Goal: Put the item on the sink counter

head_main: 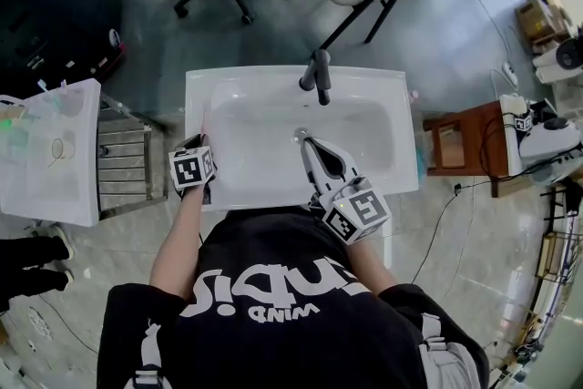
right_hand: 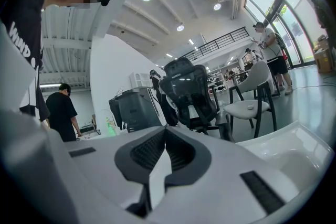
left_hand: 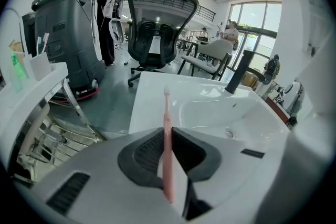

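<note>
While the left tongs (left_hand: 167,134) are clamped on a pink toothbrush (left_hand: 166,107) by the sink surface's (head_main: 202,91) left edge, the right tongs (right_hand: 164,136) are pinched shut on nothing over the basin (head_main: 264,132).

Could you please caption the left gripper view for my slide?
Left tool grips a pink toothbrush over the sink counter.

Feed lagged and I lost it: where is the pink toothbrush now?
In the left gripper view, the pink toothbrush is clamped in the left gripper, head pointing forward over the sink counter on its left strip, left of the basin.
</note>
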